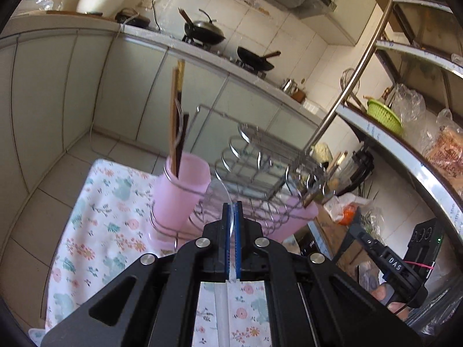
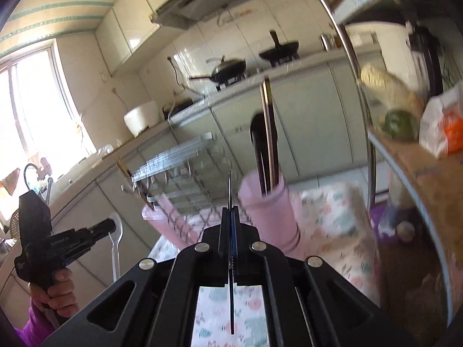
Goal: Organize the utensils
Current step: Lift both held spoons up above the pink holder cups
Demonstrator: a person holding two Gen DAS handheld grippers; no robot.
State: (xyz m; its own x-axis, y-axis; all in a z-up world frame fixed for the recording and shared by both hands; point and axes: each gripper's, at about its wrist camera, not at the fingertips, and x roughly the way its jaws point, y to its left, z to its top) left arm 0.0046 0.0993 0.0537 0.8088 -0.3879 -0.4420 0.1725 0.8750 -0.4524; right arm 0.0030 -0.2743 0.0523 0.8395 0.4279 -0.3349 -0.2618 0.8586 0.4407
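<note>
On table: floral cloth [image 1: 95, 219], pink cup [image 1: 181, 190] and wire rack [image 1: 260, 162] stand on it
Left gripper [image 1: 231, 211]: jaws nearly together, pinching a clear spoon [image 1: 215, 193]; bowl sticks out at 11 o'clock of the tips, handle runs back under the gripper body
Left gripper place: above the cloth, just in front of cup and rack, tips near the cup's 4 o'clock side
Left gripper, right view: seen at 9 o'clock [image 2: 111, 227], spoon [image 2: 115, 240] hanging down from it, handle lowest, held by a hand [image 2: 56, 286] in a purple sleeve
Right gripper [image 2: 230, 211]: jaws nearly together on a thin dark utensil [image 2: 230, 190], edge-on; kind cannot be told; it sticks out toward 12 o'clock past the tips and back under the body
Right gripper place: above the cloth [image 2: 327, 211], cup [image 2: 269, 214] at 1 o'clock of the tips, rack [image 2: 179, 170] at 11 o'clock
Right view quality: blurred, details soft
Cup contents: chopsticks [image 1: 176, 110] upright, leaning on the far rim; a dark-handled utensil beside them
Cup holder: wire ring around the cup, joined to the rack
Rack: chrome, on a pink tray [image 1: 292, 217]; what lies in it cannot be told
Background: woks [image 1: 205, 30] on the stove at 12 o'clock, green basket [image 1: 383, 114] on shelf at 3 o'clock
</note>
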